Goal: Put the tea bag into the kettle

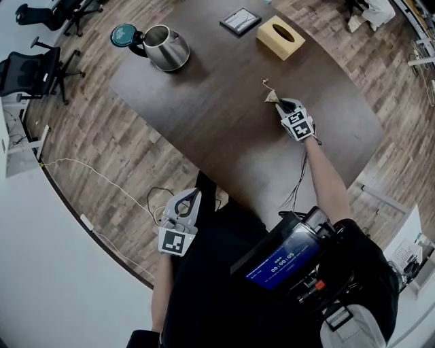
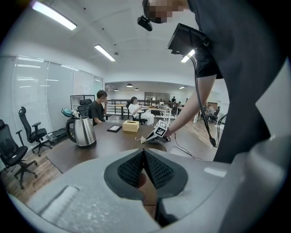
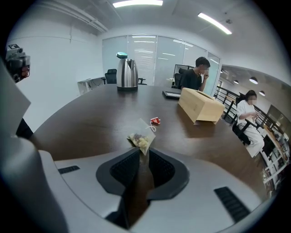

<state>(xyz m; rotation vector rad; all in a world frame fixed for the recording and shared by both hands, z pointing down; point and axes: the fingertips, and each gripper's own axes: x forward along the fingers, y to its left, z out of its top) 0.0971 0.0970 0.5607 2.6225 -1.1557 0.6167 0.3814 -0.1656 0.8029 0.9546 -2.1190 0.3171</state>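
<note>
A steel kettle (image 1: 166, 47) stands at the far left of the dark table (image 1: 231, 156), its teal lid (image 1: 124, 34) flipped open. My right gripper (image 1: 280, 102) is shut on a pale tea bag (image 1: 272, 96), held just above the table right of centre. In the right gripper view the tea bag (image 3: 142, 136) sticks out of the closed jaws, and its string ends in a red tag (image 3: 155, 121) lying on the wood. The kettle (image 3: 127, 75) is far ahead. My left gripper (image 1: 193, 197) hangs off the table by my body, shut and holding nothing (image 2: 143, 154).
A yellow tissue box (image 1: 280, 37) and a black tablet (image 1: 239, 21) lie at the table's far side. Office chairs (image 1: 34, 71) stand on the wood floor left of the table. Cables trail over the near table edge. People sit beyond the table (image 3: 196, 75).
</note>
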